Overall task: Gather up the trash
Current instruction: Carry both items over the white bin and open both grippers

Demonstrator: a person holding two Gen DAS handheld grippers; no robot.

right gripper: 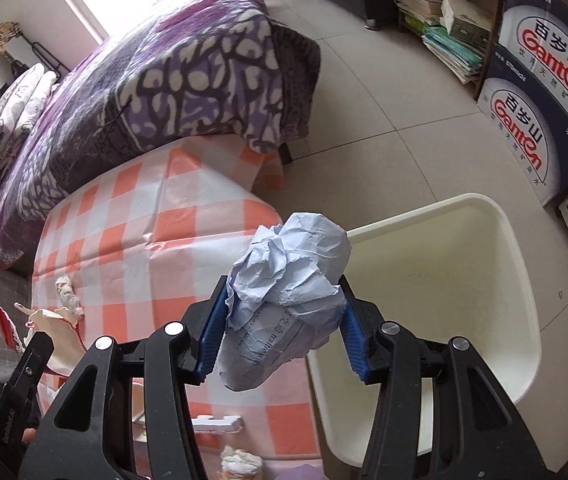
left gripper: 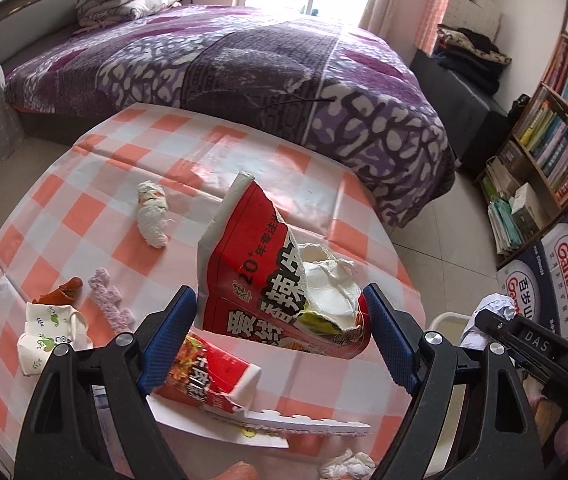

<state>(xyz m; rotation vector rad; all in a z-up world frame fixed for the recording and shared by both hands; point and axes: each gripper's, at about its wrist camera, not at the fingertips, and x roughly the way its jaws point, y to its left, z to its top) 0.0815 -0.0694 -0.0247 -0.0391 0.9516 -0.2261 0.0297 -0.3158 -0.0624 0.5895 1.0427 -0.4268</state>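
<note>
My left gripper (left gripper: pixel 280 320) is shut on a torn red snack package (left gripper: pixel 268 264) and holds it above the checkered table (left gripper: pixel 156 152). A second torn red piece (left gripper: pixel 204 376) lies under it. My right gripper (right gripper: pixel 284 320) is shut on a crumpled pale blue paper ball (right gripper: pixel 284 280), held at the table's right edge beside the white bin (right gripper: pixel 484 220). The bin's inside looks bare. On the table lie a white tissue wad (left gripper: pixel 152 216), a crushed paper cup (left gripper: pixel 48 332), a brown scrap (left gripper: pixel 64 290) and a pink foam piece (left gripper: pixel 110 300).
A bed with a purple blanket (left gripper: pixel 244 64) stands behind the table. A bookshelf (left gripper: pixel 556 132) and Ganten boxes (right gripper: pixel 540 92) line the right side. White foam strip (left gripper: pixel 304 426) and another tissue wad (right gripper: pixel 240 460) lie at the table's near edge.
</note>
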